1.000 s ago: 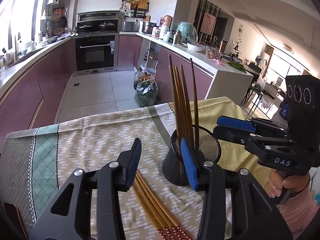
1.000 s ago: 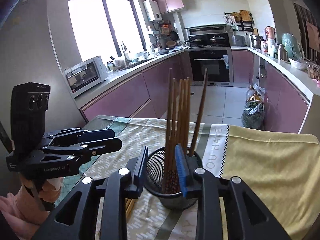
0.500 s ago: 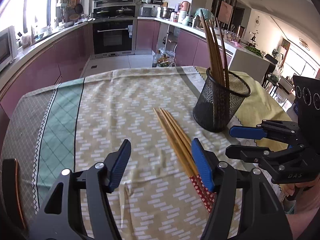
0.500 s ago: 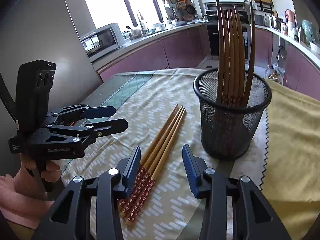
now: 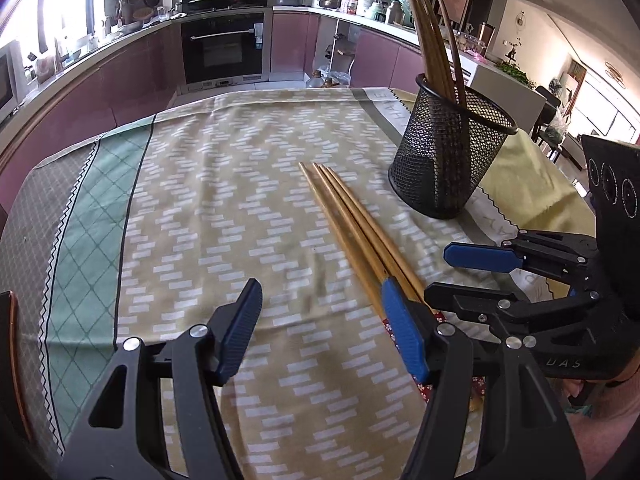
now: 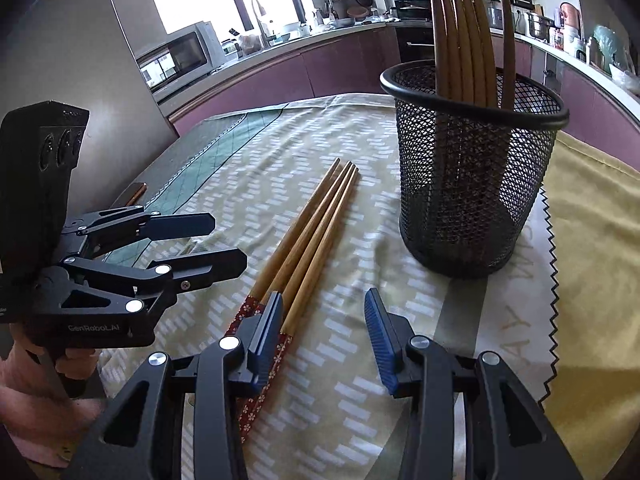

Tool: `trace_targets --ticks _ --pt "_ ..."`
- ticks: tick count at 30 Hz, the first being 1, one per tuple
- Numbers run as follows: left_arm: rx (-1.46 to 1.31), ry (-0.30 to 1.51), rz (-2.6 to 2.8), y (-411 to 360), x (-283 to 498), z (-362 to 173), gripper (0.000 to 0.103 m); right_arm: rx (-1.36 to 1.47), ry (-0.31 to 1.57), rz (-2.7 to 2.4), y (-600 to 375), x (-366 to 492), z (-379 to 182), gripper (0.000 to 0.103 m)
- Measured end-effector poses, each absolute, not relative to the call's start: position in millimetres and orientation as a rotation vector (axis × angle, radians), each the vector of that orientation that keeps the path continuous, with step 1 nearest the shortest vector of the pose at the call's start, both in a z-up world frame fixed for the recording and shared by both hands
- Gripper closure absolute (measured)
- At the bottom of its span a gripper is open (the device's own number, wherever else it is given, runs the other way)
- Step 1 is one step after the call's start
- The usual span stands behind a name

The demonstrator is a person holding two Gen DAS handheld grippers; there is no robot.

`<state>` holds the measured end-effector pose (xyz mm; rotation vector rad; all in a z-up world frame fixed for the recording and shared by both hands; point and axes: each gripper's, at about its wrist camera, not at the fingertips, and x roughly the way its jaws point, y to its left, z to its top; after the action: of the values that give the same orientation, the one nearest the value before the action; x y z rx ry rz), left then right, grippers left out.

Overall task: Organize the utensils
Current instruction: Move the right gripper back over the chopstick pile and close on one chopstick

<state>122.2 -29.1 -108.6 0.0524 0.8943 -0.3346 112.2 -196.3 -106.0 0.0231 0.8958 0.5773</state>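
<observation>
Several wooden chopsticks with red patterned ends (image 5: 352, 220) (image 6: 308, 232) lie side by side on the tablecloth. A black mesh holder (image 5: 444, 160) (image 6: 468, 184) stands upright to their right with several dark chopsticks in it. My left gripper (image 5: 320, 332) is open and empty, low over the cloth just left of the chopsticks' near ends; it also shows in the right wrist view (image 6: 208, 240). My right gripper (image 6: 322, 340) is open and empty, its left finger over the red ends; it also shows in the left wrist view (image 5: 460, 276).
A patterned beige, green and yellow tablecloth (image 5: 224, 208) covers the table. The table's far edge drops to the kitchen floor. Purple cabinets, an oven (image 5: 222, 48) and a microwave (image 6: 176, 56) stand beyond.
Both grippers have pulled back from the mesh holder and dropped lower toward the near ends of the loose chopsticks. The holder and the chopsticks have not moved.
</observation>
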Motion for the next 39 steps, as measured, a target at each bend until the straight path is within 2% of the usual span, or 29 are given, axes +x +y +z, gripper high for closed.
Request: trace_targets --ticks 17,21,39 --pt "0.095 0.928 -0.322 -42 135 -121 0.041 -0.030 0.894 0.551 -186 117 -108 0.064" --pt "0.110 0.927 -0.321 -43 134 -120 0.046 -0.028 0.901 0.544 -187 119 -108 0.065" --pt "0.089 0.950 -0.333 -46 152 -124 0.051 -0.055 0.907 0.531 -179 133 -109 0.068"
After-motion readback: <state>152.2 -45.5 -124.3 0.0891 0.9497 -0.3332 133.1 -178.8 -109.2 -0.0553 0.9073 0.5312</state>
